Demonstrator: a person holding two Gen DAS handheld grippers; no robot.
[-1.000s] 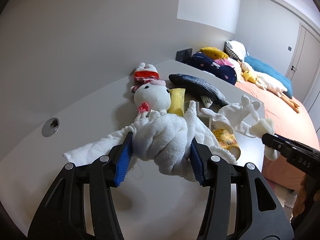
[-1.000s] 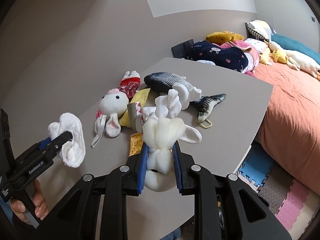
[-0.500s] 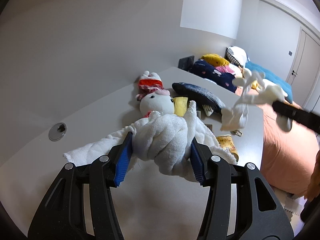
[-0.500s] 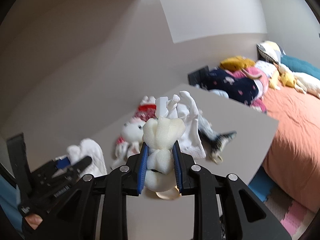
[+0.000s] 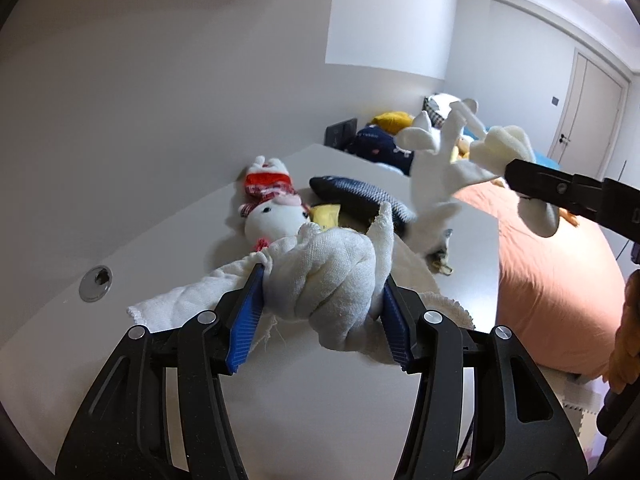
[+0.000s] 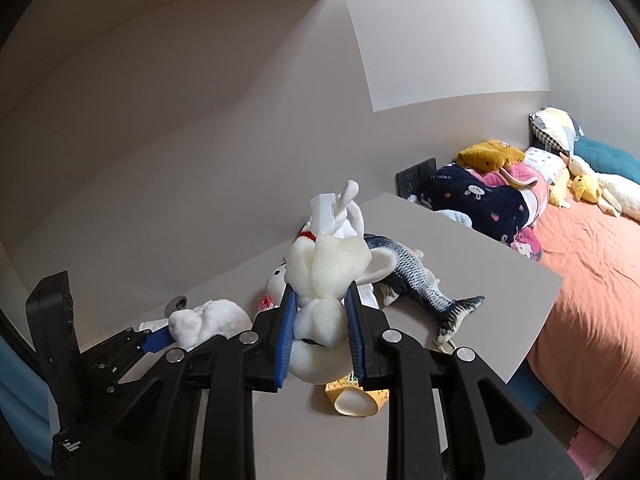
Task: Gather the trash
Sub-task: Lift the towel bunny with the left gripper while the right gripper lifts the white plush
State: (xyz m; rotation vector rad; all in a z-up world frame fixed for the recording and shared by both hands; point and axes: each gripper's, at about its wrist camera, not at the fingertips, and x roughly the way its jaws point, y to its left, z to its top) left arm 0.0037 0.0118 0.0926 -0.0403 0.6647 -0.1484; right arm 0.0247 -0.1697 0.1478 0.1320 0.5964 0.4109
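The left hand-held gripper (image 5: 320,312) is clenching a knotted white towel (image 5: 324,280) just above the gray tabletop (image 5: 168,248), its loose end trailing left. To its right and higher, the right hand-held gripper (image 6: 320,320) is grasping a cream foam wad with white glove-like fabric (image 6: 324,280), lifted clear of the tabletop. No bin is showing, so which hand is nearer cannot be told.
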